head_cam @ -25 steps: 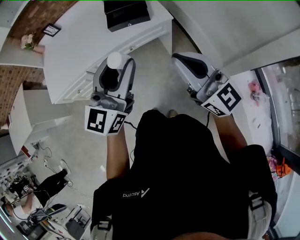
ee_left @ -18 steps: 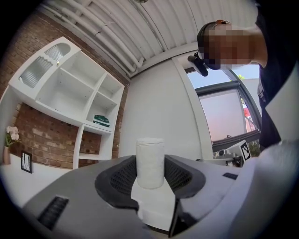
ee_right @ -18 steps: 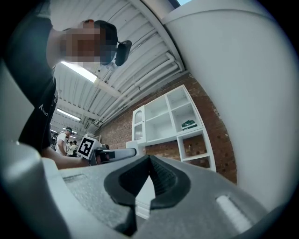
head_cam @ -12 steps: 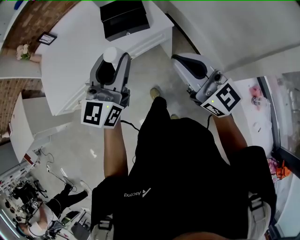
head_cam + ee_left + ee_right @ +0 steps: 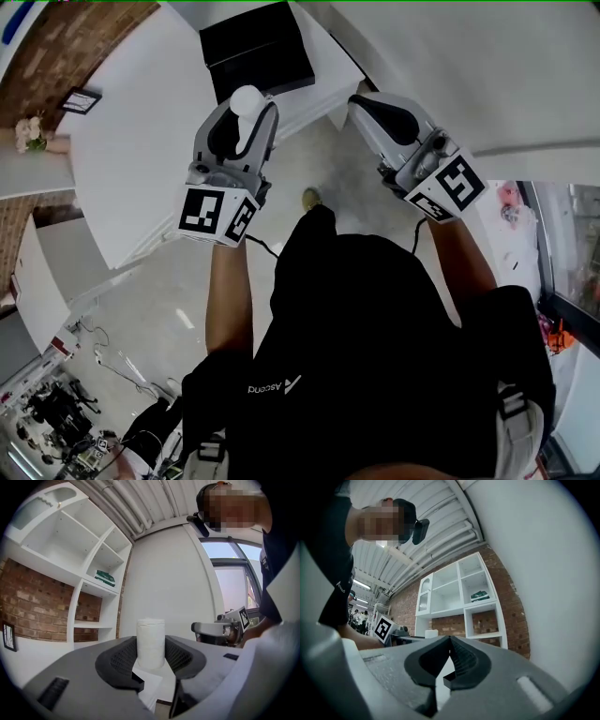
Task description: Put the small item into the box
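Note:
My left gripper [image 5: 246, 103] is shut on the small item, a white cylinder [image 5: 247, 97] that stands upright between the jaws. The left gripper view shows this cylinder [image 5: 150, 641] pinched between the two black pads [image 5: 121, 660]. A black box [image 5: 255, 45] lies on the white table [image 5: 141, 131], just beyond the left gripper. My right gripper [image 5: 368, 101] hangs level with the left one, over the floor by the table's corner. Its jaws [image 5: 450, 644] meet at the tips with nothing between them.
White shelves [image 5: 79, 569] stand against a brick wall. A framed picture [image 5: 79, 98] and flowers [image 5: 28, 133] sit at the table's far left. The person's shoe [image 5: 312, 198] is on the floor below the grippers. Windows run along the right.
Both grippers have moved forward toward the table, and the black box now lies closer to the left gripper. The cylinder stays in the left jaws.

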A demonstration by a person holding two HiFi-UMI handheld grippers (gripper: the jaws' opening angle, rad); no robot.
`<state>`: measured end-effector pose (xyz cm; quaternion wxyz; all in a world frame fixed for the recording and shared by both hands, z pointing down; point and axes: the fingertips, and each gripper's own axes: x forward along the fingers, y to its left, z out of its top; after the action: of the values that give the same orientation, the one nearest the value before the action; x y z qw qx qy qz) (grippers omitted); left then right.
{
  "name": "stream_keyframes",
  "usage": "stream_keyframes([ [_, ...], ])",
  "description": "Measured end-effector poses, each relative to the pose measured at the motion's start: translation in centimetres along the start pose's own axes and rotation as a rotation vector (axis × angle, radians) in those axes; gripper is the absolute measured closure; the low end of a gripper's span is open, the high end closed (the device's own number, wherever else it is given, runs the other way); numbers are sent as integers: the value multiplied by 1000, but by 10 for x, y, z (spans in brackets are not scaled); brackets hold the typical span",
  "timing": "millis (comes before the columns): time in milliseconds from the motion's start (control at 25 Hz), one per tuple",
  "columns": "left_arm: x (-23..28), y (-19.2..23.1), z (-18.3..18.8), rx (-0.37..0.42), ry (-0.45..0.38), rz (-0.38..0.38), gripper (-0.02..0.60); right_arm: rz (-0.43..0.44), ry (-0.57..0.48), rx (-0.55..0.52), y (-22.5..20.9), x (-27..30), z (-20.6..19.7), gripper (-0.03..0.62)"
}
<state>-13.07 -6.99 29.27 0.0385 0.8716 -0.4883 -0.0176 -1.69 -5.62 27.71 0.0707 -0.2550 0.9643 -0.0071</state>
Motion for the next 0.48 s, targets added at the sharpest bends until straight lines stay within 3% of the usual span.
stream_keyframes([
  [240,43,44,-26,-1,106,-69,410,-57,28,-17,-37,49,-12,592],
  [480,77,63,-57,0,253,-141,410,-106,50,-23,-64,72,-21,592],
])
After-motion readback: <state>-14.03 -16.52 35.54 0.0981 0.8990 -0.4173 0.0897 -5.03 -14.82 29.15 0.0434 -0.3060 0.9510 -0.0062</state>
